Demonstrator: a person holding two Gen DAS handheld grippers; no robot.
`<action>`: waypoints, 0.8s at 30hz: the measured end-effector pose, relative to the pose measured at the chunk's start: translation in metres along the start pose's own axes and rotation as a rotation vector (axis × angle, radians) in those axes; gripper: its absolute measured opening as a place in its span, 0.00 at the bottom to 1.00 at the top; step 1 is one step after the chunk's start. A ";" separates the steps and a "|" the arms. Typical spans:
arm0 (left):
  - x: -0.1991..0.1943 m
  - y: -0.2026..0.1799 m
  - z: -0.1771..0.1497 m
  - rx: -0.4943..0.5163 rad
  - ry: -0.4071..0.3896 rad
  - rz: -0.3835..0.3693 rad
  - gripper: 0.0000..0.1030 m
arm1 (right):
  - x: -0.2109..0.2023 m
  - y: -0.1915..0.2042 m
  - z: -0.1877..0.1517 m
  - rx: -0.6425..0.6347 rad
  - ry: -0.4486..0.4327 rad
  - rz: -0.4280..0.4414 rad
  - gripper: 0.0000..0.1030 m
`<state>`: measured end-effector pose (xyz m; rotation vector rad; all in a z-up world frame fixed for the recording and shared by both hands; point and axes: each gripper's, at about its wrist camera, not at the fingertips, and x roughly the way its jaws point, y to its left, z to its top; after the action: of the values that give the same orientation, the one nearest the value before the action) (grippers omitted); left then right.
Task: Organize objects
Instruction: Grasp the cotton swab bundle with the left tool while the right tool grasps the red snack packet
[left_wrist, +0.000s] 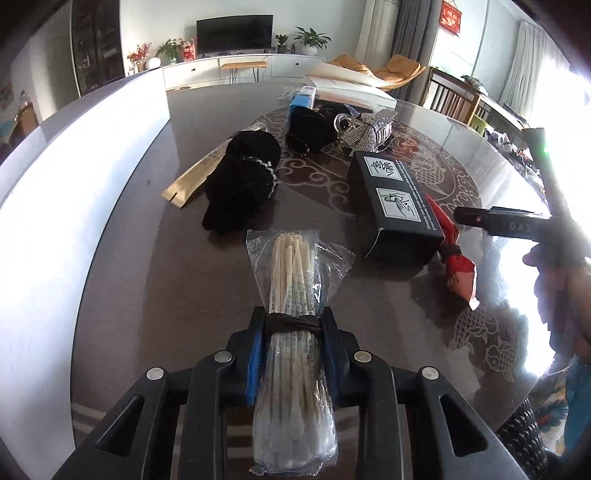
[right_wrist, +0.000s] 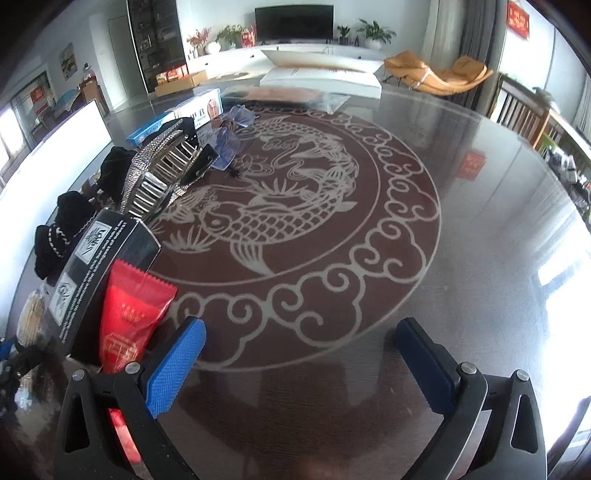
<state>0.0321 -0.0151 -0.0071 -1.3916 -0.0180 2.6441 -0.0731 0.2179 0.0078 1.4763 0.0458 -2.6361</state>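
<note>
The left gripper (left_wrist: 293, 325) is reaching forward low over the near part of the dark table (left_wrist: 147, 229), its fingers pointing toward the far side. It is clenching a clear bag of cotton swabs (left_wrist: 295, 295) at the dark band tied around the bag's middle, with one blue pad (left_wrist: 255, 369) pressing against each side. The bag's far end is sticking out ahead of the fingers, and its near end, full of white tips, is lying back between the gripper's arms.

Just beyond the bag a black fuzzy hair tie (left_wrist: 243, 184) is lying on the table, partly over a gold paper sleeve (left_wrist: 192, 177). To the right a black box (left_wrist: 395, 206) is sitting with a red packet (left_wrist: 456, 254) touching its right side. Farther off a sparkly hair clip (left_wrist: 369, 129) is resting near a blue box (left_wrist: 303, 103).

The right gripper (right_wrist: 301, 354) is hovering over the fish pattern (right_wrist: 280, 218) on the table, tilted downward. Its jaws are spread wide and nothing is sitting between them. Its left blue pad (right_wrist: 173, 365) is just beside the red packet (right_wrist: 129, 314), which is leaning against the black box (right_wrist: 103, 266). In the left view, the right gripper's dark body (left_wrist: 509, 221) is showing at the far right edge, in glare.
</note>
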 end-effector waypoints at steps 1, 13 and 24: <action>-0.003 0.004 -0.004 -0.006 -0.010 0.004 0.27 | -0.013 -0.006 -0.002 0.051 -0.006 0.062 0.95; -0.026 0.007 -0.010 -0.003 -0.093 0.060 0.27 | -0.029 0.092 -0.017 -0.202 0.151 0.187 0.33; -0.039 0.008 -0.011 0.007 -0.122 0.131 0.27 | -0.071 0.044 -0.031 -0.067 0.141 0.243 0.17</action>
<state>0.0617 -0.0292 0.0182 -1.2681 0.0707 2.8296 -0.0049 0.1835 0.0531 1.5364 -0.0302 -2.3158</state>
